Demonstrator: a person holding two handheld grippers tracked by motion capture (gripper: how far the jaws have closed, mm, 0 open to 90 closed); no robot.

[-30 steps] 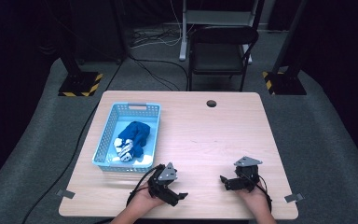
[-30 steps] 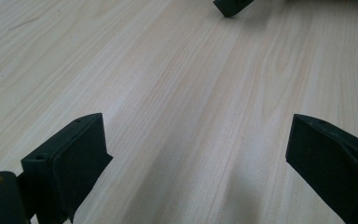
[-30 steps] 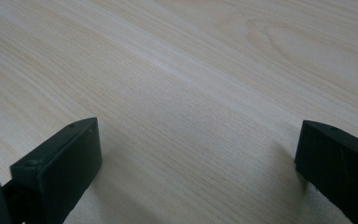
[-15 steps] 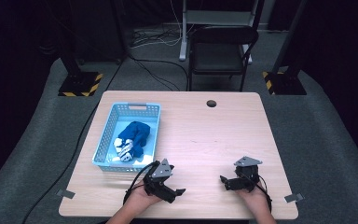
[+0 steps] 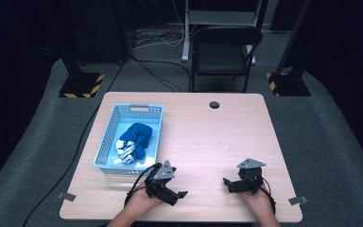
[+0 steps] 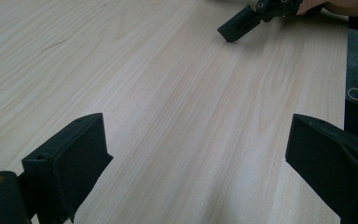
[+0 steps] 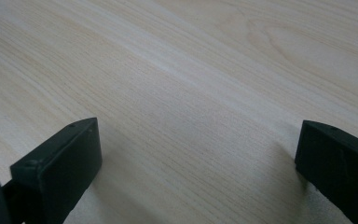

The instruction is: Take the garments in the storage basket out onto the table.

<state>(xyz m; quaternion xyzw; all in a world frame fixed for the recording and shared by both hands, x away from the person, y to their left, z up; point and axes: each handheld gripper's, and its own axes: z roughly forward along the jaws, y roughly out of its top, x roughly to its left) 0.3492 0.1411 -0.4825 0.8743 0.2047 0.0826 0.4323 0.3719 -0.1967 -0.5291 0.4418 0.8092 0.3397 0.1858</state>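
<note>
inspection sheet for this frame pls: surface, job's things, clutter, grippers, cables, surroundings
Surface: light wood table, bare between the grippers; round hole near the far edge.
Job's things: blue basket at table left, holding dark blue clothing and a white-patterned piece.
Clutter: nothing seen on the table.
Grippers: left gripper open, empty, low over the near edge beside the basket; right gripper open, empty, near the front right.
Cables: black cable loops at the left gripper; another runs off the table's left side; more on the floor.
Surroundings: grey floor mat, black chair, hazard-striped stand bases, tape tabs.
</note>
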